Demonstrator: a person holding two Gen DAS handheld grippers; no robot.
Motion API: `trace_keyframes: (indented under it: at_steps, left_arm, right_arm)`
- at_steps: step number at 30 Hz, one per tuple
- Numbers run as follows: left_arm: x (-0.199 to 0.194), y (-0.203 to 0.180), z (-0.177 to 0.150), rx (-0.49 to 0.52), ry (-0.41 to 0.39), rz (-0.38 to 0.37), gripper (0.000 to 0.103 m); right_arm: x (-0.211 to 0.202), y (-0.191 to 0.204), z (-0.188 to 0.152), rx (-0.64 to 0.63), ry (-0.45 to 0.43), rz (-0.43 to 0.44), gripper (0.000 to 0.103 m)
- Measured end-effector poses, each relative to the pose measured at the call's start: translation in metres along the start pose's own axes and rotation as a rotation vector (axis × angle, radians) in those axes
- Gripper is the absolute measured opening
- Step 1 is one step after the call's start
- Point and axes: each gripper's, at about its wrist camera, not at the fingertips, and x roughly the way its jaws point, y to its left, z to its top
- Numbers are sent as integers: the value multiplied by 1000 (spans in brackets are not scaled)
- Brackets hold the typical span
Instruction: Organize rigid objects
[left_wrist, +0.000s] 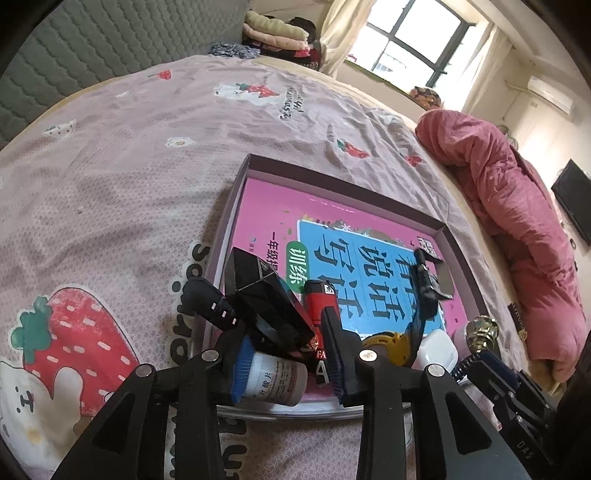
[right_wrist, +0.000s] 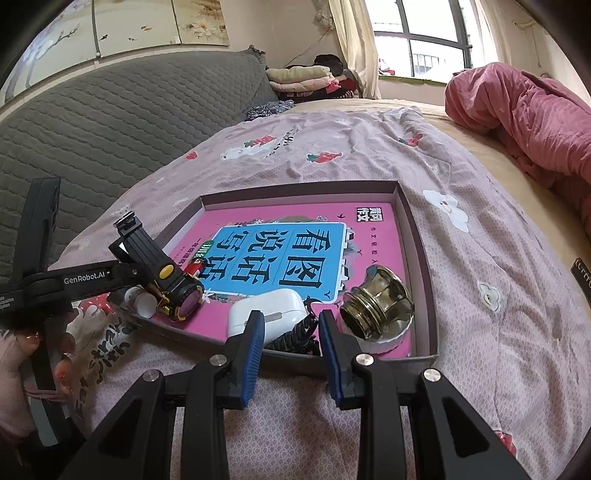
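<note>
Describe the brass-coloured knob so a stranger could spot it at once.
On the bed lies a shallow box holding a pink book. The knob sits in its near right corner, beside a white earbud case. It alone is shiny, ridged metal.

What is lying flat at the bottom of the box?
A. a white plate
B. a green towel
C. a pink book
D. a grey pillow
C: a pink book with a blue panel covers the floor of the box, and the small things sit on top of it.
</note>
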Motion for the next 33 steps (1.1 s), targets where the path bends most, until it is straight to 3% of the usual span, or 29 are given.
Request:
trace_keyframes:
  at_steps: [9,17,33]
  left_arm:
    - [-5,5,0,-42,1,-14,38]
    - [-15,15,-1,-104,6,-32,48]
    - [-29,17,-5,-105,8,-32,60]
  right_arm:
    - [2,-1,0,5,7,4,30]
    - [2,-1,0,5,5,3,30]
    - [0,-1,2,10,1,9,30]
